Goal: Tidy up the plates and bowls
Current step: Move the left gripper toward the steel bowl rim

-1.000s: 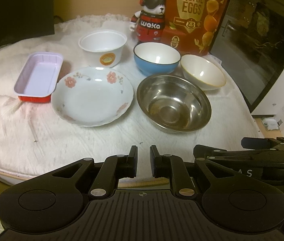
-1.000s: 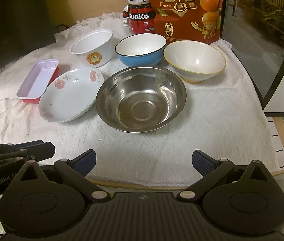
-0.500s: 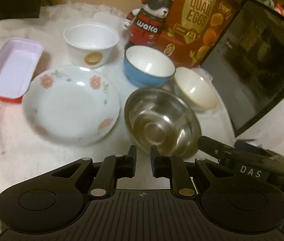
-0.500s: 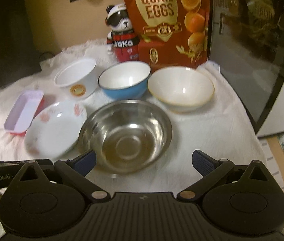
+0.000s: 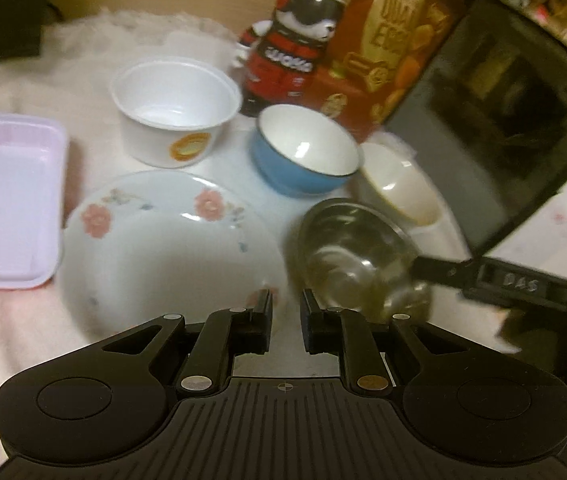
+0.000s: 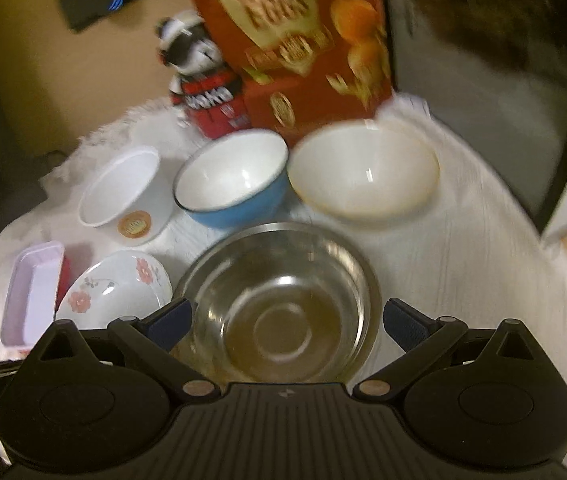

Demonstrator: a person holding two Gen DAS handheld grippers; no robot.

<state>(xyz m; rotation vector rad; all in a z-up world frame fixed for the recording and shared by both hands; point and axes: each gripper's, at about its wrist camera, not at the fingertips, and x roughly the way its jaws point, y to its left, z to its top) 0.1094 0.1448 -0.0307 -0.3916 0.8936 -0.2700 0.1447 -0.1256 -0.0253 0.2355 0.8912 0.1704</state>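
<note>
A flowered plate [image 5: 155,248] lies before my left gripper [image 5: 286,316], whose fingers stand a narrow gap apart with nothing between them, just above the plate's near right rim. A steel bowl [image 6: 283,312] sits between the wide-open fingers of my right gripper [image 6: 287,320], which is empty. The steel bowl [image 5: 355,256] also shows in the left wrist view, with my right gripper's finger [image 5: 443,268] at its right rim. Behind stand a blue bowl [image 6: 235,180], a cream bowl [image 6: 363,172], a white cup-shaped bowl [image 6: 123,192] and a pink tray [image 6: 31,296].
A panda figure [image 5: 299,36] and a quail-egg bag [image 6: 303,40] stand at the back of the white cloth [image 6: 463,248]. A dark oven door [image 6: 503,60] rises on the right. The table edge drops off at the right [image 6: 563,280].
Both grippers have moved forward toward the dishes. The right gripper now has the steel bowl between its open fingers; the left has come close over the flowered plate's rim.
</note>
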